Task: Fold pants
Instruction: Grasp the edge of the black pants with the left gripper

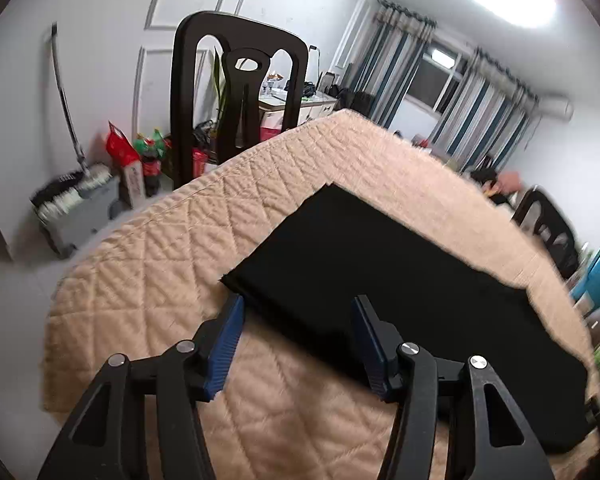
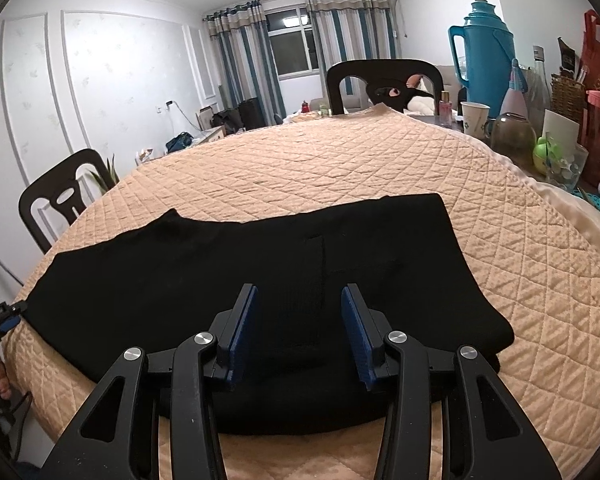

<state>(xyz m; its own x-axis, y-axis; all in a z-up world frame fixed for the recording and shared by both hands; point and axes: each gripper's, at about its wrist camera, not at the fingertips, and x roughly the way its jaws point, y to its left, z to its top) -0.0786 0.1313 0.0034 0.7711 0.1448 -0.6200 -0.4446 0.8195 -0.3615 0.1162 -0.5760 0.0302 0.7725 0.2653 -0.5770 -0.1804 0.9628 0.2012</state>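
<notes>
Hovering over black pants [image 2: 260, 292], left claw [image 1: 298, 308] spread wide, right claw [image 2: 299, 300] wide too

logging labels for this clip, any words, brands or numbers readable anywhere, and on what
None reads clearly.
Soda bottles by the wall: red label, lettering too blurred.
Red bag: print too blurred.
Paper cup: green mark, too small.
Black pants: no visible text.

Blue thermos [image 2: 485, 46], paper cup [image 2: 474, 117]
</notes>
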